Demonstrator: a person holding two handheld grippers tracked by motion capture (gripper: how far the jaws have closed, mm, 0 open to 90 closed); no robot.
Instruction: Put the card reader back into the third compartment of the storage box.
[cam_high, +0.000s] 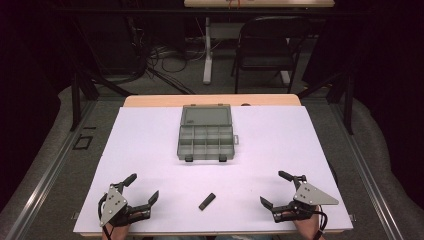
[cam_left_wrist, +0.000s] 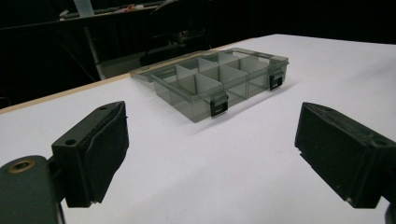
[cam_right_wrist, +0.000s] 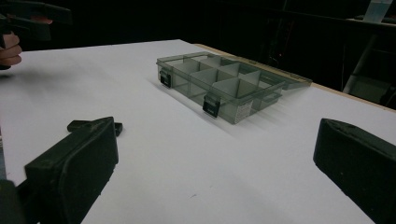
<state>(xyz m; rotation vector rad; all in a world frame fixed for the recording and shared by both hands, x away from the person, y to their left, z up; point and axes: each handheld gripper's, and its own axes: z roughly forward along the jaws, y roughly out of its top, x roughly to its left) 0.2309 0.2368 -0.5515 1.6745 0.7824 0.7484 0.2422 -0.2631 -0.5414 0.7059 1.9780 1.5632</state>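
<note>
here, a small black block (cam_high: 207, 201), perhaps a usb stick or clip, is seen lying flat on the white bench (cam_high: 140, 150) near its front edge, between the two hand-held grippers and well apart from both. the left hand-held gripper (cam_high: 141, 187) is held near the front left corner with its jaws wide apart and nothing between them; the right hand-held gripper (cam_high: 276, 188) is held near the front right corner, jaws likewise spread and empty. a grey compartment box (cam_high: 206, 140) with its lid open is set toward the back edge, at the middle, its compartments apparently empty.

it is judged that the block, being low and thin, could be pushed along the smooth sheet rather than gripped if a jaw is brought down on its side, or could be tipped out of the pads if it is pinched by one end. a drop into the wrong compartment is also thought possible, since the dividers are close together.

in the right gripper view the block (cam_right_wrist: 117, 128) is partly hidden behind one jaw, whereas the high view shows it whole. the latches (cam_left_wrist: 218, 103) on the box front are made out clearly in the left gripper view, but only faintly from above.
</note>
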